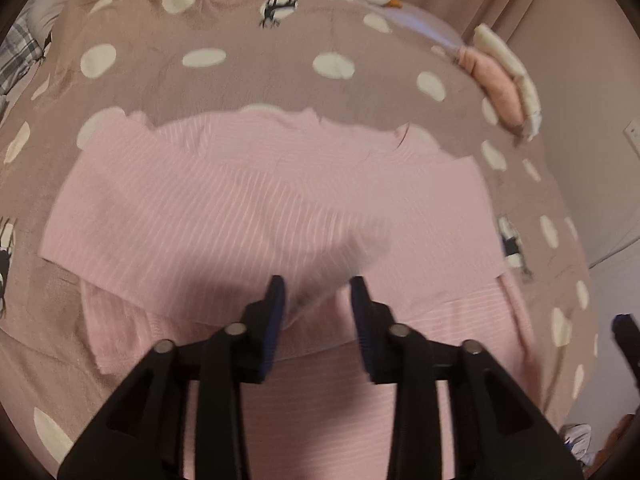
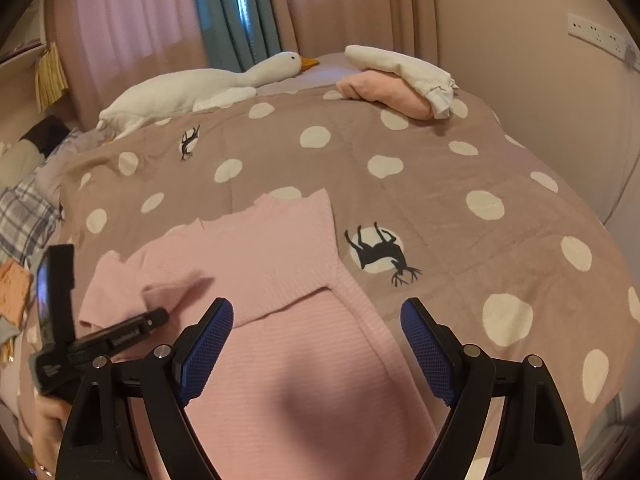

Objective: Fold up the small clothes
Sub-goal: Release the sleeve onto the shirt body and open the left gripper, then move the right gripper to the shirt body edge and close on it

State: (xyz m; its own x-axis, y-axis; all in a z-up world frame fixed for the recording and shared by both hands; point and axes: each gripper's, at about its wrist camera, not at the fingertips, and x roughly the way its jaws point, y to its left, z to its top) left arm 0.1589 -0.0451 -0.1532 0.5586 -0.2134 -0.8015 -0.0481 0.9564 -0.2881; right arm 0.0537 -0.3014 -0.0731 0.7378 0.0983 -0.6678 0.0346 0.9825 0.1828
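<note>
Polka-dot bedspread (image 2: 400, 200), pink curtains (image 2: 120, 20), plush goose (image 2: 192, 88)

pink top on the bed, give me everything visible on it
The pink top is a ribbed knit with fine pale stripes, looks soft. It lies flat on the dotted bedspread, partly folded: one panel is laid over the body, its edge crossing the middle, and a sleeve is bunched on the left. The far edge looks wavy. Neither gripper holds it; the left gripper and right gripper hover open above it. Only the bedspread touches it.
</note>
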